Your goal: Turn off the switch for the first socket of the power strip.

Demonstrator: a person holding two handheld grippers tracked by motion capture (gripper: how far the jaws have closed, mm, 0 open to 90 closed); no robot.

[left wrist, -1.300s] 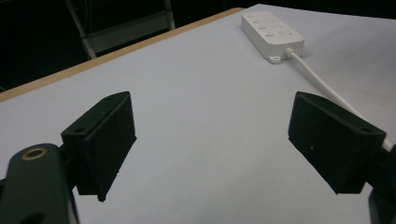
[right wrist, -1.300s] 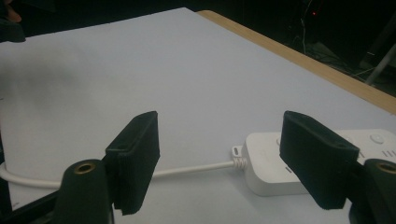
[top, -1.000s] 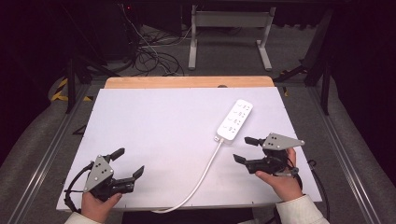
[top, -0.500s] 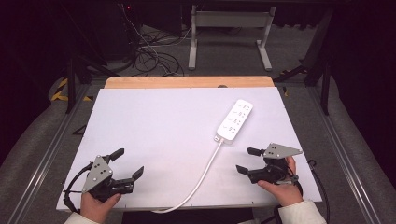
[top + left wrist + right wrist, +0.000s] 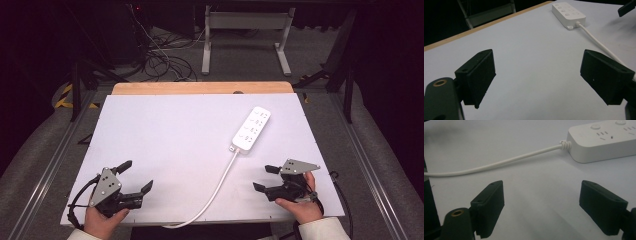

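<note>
Your right gripper (image 5: 267, 178) is nearer the power strip (image 5: 251, 128), which lies far and slightly left of it on the white board (image 5: 165, 140), long axis running near-left to far-right. Cord (image 5: 215, 187) trails toward you. Both grippers' jaws spread, empty; left gripper (image 5: 136, 176) well apart. Since a second ago, your right gripper pulled back nearer.

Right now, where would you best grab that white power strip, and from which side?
Probably across its narrow width, near the cord end. The power strip lies flat on the table, long and slim, so open jaws would span its two long sides from above. The right hand-held gripper is nearest, open and empty, with the cord running past on its left.
</note>
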